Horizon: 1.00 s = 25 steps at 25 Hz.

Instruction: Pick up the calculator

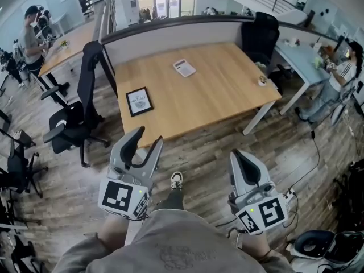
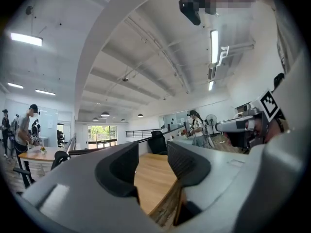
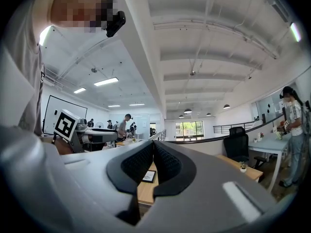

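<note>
Calculator [image 1: 184, 67] visible from head view only

The bench [image 1: 227, 90] is pale honey-coloured wood with a fine lengthwise grain, on white legs. The calculator [image 1: 184, 67] is white with a grey field of keys. The picture frame [image 1: 139, 101] is black round a white mount with dark print. The left gripper [image 1: 149, 136] and the right gripper [image 1: 236, 155] are light grey with black, finely ribbed pads, and each carries a white cube printed with black square markers. The office chair [image 1: 79, 110] is black. The floor [image 1: 205, 152] is grey-brown planking in mixed tones. The partition [image 1: 170, 36] is pale grey under a dark cap. The neighbouring bench [image 1: 298, 58] is pale blue.
</note>
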Each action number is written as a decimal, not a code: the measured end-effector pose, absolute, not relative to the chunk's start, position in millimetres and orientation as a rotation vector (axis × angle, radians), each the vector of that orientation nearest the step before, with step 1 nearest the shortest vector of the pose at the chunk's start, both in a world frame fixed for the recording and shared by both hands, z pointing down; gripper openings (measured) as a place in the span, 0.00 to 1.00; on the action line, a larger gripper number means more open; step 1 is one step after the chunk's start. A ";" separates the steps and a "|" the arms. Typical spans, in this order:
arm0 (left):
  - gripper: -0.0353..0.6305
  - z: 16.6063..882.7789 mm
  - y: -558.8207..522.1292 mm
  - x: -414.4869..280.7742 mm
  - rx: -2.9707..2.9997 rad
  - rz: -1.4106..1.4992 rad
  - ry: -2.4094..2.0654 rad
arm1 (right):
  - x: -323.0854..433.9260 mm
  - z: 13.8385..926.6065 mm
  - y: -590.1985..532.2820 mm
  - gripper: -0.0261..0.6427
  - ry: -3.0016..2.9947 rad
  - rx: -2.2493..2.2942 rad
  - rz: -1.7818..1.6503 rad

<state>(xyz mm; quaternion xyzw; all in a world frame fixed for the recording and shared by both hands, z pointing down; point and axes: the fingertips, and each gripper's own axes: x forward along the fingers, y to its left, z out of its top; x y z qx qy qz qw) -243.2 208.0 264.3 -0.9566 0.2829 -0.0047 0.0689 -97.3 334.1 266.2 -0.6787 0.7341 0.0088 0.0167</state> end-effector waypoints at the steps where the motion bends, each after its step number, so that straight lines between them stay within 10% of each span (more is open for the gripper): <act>1: 0.33 265.9 200.8 -240.0 -2.894 -0.011 0.848 | -94.2 266.9 326.0 0.06 2.287 -2.111 0.030; 25: 0.33 272.6 -41.2 -147.9 -2.916 -0.112 0.849 | -4.6 269.6 77.6 0.06 2.398 -2.146 -0.052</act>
